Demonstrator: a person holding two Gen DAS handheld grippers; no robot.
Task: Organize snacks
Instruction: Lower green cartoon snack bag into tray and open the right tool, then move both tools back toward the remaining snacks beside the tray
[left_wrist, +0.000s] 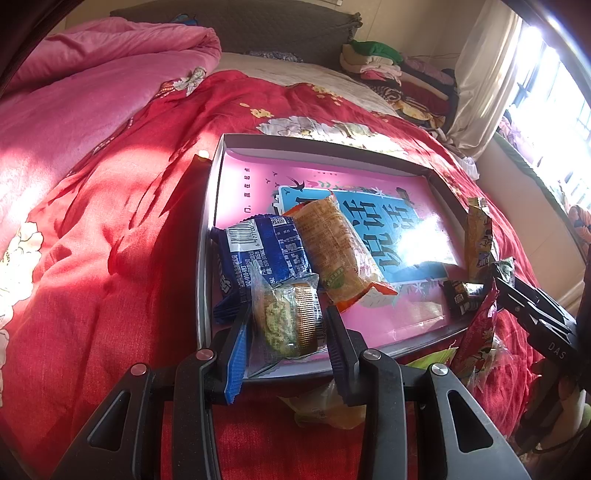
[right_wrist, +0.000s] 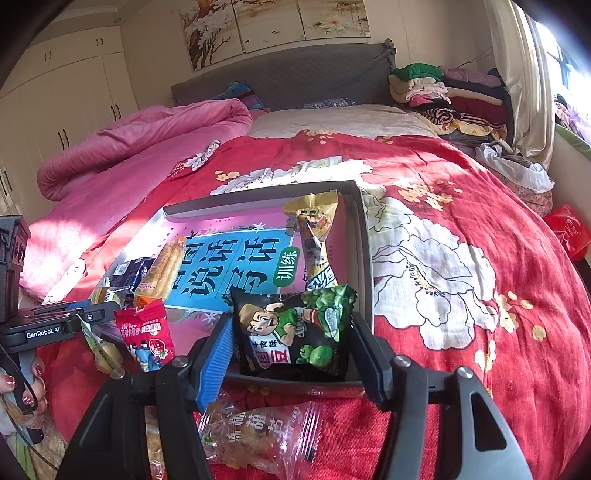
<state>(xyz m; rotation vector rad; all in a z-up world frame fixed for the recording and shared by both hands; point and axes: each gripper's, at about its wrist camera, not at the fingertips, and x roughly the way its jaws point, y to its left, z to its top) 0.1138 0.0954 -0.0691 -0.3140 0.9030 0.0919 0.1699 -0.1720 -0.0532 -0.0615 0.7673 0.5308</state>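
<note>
Right wrist view: red floral bedspread (right_wrist: 461, 229), grey box (right_wrist: 364, 236) upon it. Right gripper (right_wrist: 295, 343) fingers apart around green-pea packet (right_wrist: 295, 332); left gripper (left_wrist: 286, 325) fingers clamped on wrapped cake (left_wrist: 286, 317).

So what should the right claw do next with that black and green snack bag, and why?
Probably back straight away. The black and green snack bag already sits in the box's near corner, and the right gripper looks open around it, pads apparently clear. Pulling back should leave it there.
</note>
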